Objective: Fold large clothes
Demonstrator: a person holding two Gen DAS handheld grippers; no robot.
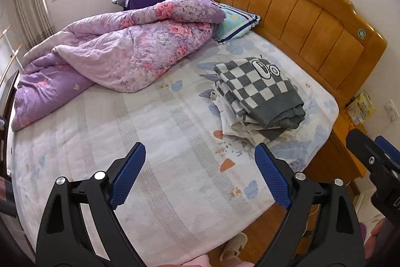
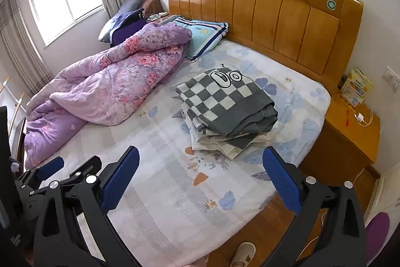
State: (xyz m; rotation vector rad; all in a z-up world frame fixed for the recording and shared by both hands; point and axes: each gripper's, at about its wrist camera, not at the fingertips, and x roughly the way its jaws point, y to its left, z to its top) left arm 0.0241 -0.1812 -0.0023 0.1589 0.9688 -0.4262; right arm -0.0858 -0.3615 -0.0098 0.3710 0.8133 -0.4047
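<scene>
Both the left gripper (image 1: 200, 167) and the right gripper (image 2: 201, 173) hang over the bed (image 1: 125, 142) with jaws wide apart and holding nothing, so grabbing the checkered top (image 2: 225, 101) carelessly could tip the folded pile (image 2: 220, 142) beneath it.

Glossy wooden headboard (image 2: 275, 16), knitted sweater (image 2: 225, 101)

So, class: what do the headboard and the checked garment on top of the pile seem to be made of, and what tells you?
Headboard: looks like wood with a glossy varnish; visible grain, carved scrollwork and bright reflections. Checked garment: probably a thick knit, matte and soft; woven-in grey and white squares and bulky rounded folds.
</scene>
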